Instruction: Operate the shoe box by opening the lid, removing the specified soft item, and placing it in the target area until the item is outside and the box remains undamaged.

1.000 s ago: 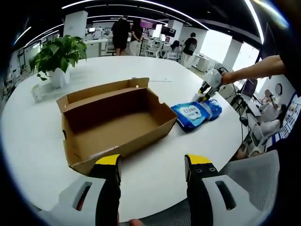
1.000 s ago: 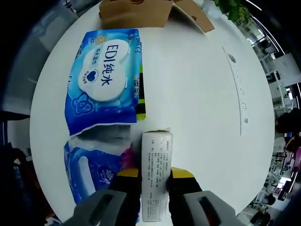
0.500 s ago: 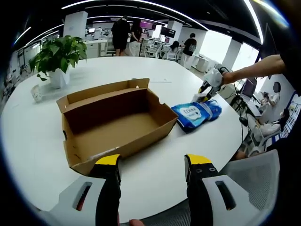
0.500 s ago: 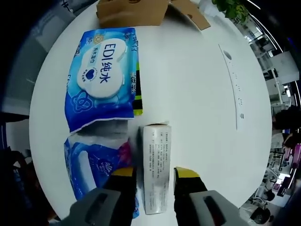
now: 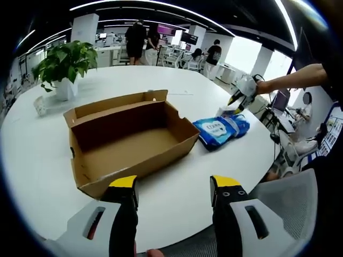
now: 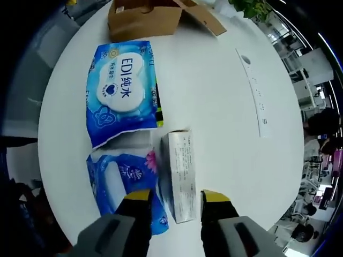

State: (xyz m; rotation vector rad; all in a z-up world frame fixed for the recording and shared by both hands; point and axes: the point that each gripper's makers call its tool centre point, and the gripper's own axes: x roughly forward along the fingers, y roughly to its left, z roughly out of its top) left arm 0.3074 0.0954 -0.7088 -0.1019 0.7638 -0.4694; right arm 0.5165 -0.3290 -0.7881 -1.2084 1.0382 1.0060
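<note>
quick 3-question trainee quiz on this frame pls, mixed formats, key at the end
1. True or false: the brown cardboard shoe box has its lid closed.
2. In the right gripper view, what lies in line with the gap of the right tongs? A) blue wet-wipe pack B) small white carton C) potted green plant
3. Fill in: the left tongs are ____ and hold nothing.

Key: 1 false, the box is open and looks empty; 2 B, and the tongs are open, not clamping it; 3 open.
</note>
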